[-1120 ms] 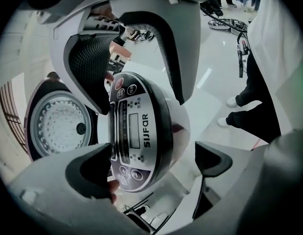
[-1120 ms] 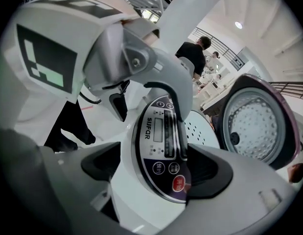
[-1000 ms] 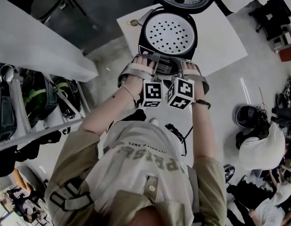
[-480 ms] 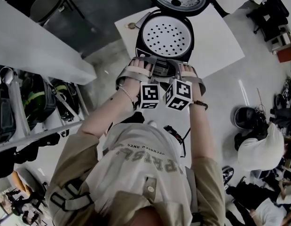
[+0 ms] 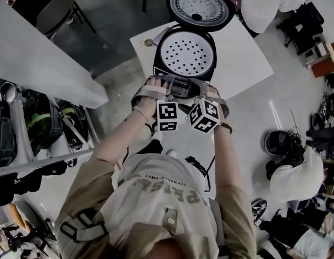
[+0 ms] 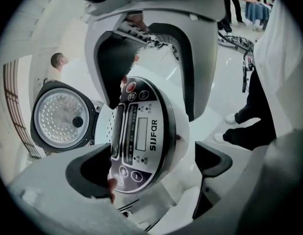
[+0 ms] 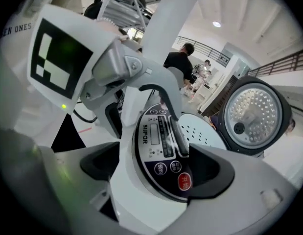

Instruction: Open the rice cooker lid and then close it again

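Jaws wide, the left gripper (image 6: 152,166) and right gripper (image 7: 156,168) straddle the control panel (image 6: 141,136) of the rice cooker (image 5: 185,53). The panel's lettering reads roughly "SUPOR", and its red button (image 7: 184,181) bears Chinese characters. The lid (image 5: 200,4) stands open.

White table (image 5: 247,63) on grey floor (image 5: 123,72). Chair (image 5: 53,7) upper left. Dark helmet (image 5: 278,141) on the floor, person in white (image 5: 296,174) just beside it.

Rice cooker (image 5: 184,55) (lid (image 5: 200,4) up) on seemingly white table (image 5: 247,63)
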`<act>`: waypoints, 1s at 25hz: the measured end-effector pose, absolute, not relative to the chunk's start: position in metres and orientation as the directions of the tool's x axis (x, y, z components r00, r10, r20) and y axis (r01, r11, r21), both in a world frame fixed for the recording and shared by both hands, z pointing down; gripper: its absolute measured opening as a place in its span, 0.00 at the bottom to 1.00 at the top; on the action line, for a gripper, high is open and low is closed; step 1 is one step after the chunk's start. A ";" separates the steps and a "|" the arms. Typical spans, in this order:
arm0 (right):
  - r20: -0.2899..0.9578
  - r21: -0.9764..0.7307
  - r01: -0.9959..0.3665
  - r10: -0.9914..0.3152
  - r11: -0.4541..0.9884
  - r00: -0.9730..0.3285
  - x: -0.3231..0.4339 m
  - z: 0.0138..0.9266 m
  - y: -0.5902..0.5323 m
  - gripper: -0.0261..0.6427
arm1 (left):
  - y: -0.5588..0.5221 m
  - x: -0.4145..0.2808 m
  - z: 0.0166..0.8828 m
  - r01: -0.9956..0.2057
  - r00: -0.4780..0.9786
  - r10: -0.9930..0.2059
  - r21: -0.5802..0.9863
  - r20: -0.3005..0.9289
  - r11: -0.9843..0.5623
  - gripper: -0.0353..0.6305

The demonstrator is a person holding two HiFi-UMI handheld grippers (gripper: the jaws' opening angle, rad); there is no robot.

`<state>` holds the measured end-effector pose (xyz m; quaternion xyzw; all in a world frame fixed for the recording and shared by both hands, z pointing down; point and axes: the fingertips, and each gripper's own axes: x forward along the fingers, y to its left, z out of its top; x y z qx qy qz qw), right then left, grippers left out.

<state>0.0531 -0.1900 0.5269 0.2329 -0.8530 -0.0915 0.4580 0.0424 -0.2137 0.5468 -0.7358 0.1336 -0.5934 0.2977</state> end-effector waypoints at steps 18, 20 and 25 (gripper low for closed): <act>0.269 0.000 -0.785 -0.756 0.619 -0.596 0.109 0.450 -0.124 0.67 | -0.138 0.047 0.488 -0.458 0.615 -0.502 -0.242 0.608 -0.855 0.86; 0.224 -0.055 -0.802 -0.775 0.595 -0.591 0.117 0.443 -0.114 0.67 | -0.127 0.048 0.480 -0.515 0.647 -0.513 -0.173 0.564 -0.840 0.86; 0.145 -0.129 -0.821 -0.808 0.557 -0.571 0.133 0.427 -0.097 0.67 | -0.112 0.040 0.458 -0.633 0.679 -0.571 -0.027 0.461 -0.774 0.86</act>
